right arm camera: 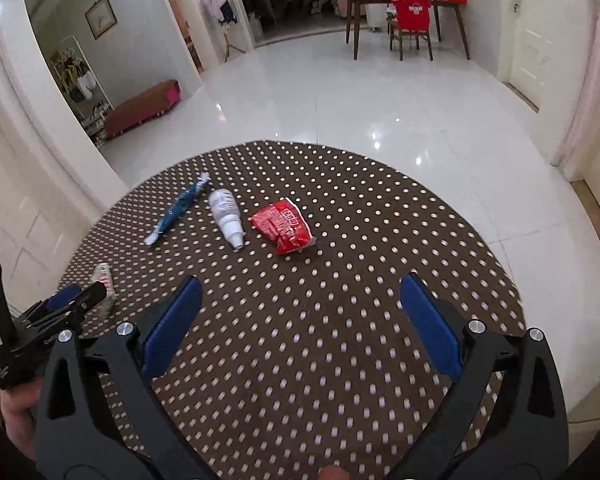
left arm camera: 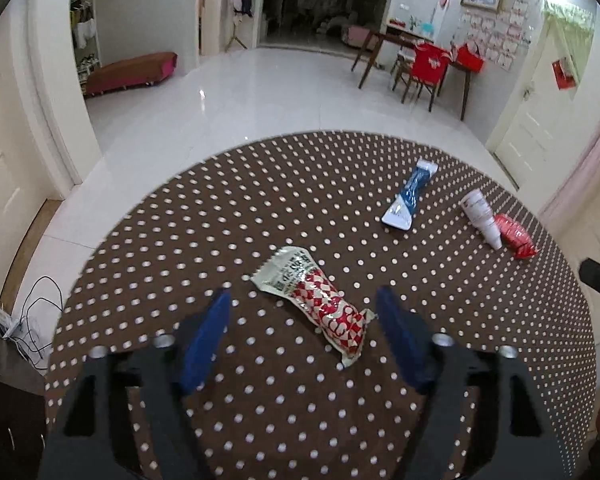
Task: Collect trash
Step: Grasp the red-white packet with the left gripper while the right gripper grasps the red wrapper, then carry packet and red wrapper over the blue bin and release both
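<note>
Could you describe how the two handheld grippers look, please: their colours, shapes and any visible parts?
Both the left gripper and the right gripper have matte black angular frames with cut-out openings, silver round bolt heads at the joints, and two flat blue finger pads. From the right wrist view, the left gripper's black handle shows small white lettering, too small to read. No cables or sleeves are visible.

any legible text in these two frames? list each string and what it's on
None can be quoted with confidence.
Red-and-white snack wrapper: dark printed characters, blurred.
Red packet: white boxed characters, too small to read.
White bottle: grey label print, unreadable.
Blue-and-white wrapper: no legible lettering.
Red chair cover: white emblem, too small.
Wall papers: unreadable.
</note>
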`<state>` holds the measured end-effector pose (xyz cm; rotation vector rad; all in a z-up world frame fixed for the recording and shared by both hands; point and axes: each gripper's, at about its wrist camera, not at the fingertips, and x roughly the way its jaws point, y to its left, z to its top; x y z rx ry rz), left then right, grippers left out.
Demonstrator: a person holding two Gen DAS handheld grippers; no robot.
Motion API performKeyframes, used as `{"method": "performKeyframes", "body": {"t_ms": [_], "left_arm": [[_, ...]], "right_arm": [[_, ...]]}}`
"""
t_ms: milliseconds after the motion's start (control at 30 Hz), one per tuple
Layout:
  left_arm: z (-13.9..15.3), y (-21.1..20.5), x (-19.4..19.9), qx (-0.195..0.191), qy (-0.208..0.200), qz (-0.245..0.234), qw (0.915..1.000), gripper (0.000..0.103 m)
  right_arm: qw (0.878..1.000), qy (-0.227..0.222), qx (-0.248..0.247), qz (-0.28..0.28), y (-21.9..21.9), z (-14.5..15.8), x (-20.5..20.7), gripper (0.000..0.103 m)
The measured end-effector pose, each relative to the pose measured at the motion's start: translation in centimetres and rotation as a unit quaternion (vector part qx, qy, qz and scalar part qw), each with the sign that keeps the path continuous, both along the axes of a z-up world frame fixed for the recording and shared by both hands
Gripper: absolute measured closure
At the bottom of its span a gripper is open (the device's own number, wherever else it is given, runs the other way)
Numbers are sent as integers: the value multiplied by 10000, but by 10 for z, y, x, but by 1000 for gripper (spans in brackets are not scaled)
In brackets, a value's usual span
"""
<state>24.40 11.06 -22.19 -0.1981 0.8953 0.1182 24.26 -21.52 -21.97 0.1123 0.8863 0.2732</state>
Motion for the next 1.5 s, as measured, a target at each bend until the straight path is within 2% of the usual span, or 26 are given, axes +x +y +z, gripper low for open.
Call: {"method": "performKeyframes", "body": {"t_ms": [100,167,200,300,400,433,467,533,633,833,1000,1267,1500], "left_arm": [[-3,-7,5,204,28,-116,9997,53],[-3,-11,8,194,21,-267,9995,79],[-3,-13,9,185,21,-343,9992,83],[-3,-19,8,128,-22,-556,9984,87],[-3,-24,6,63,-64,-650,9978,88],[-2,-26,4,43,-75,-673,9977,88],[-2,-27,2,35,-82,-681,9976,88],[0,-30,-2,5,-101,-709,9974,88],[5,-36,-10,-10,-158,-757,9970,88],[22,-55,-34,-98,-334,-939,9950,88],[41,-75,-52,-170,-516,-1114,9923,88],[76,-113,-80,-264,-848,-1488,9849,88],[95,-154,-95,-262,-1024,-1875,9766,88]], "right_arm": [[9997,110,-218,41,7,-18,21,6],[9994,208,-273,56,10,-30,35,6],[9993,206,-299,77,12,-34,40,6],[9985,111,-503,156,21,-42,53,7],[9962,-36,-833,241,32,-45,61,22],[9952,-75,-937,290,35,-44,62,32],[9944,-111,-964,408,39,-43,63,50],[9940,-134,-932,564,44,-41,61,72],[9960,-47,-676,588,38,-38,50,78],[9985,-164,-183,483,8,-19,4,78],[9983,-422,77,387,-17,12,-37,78],[9958,-860,286,148,-57,55,-95,78],[9935,-1075,368,-101,-89,73,-131,78]]}}
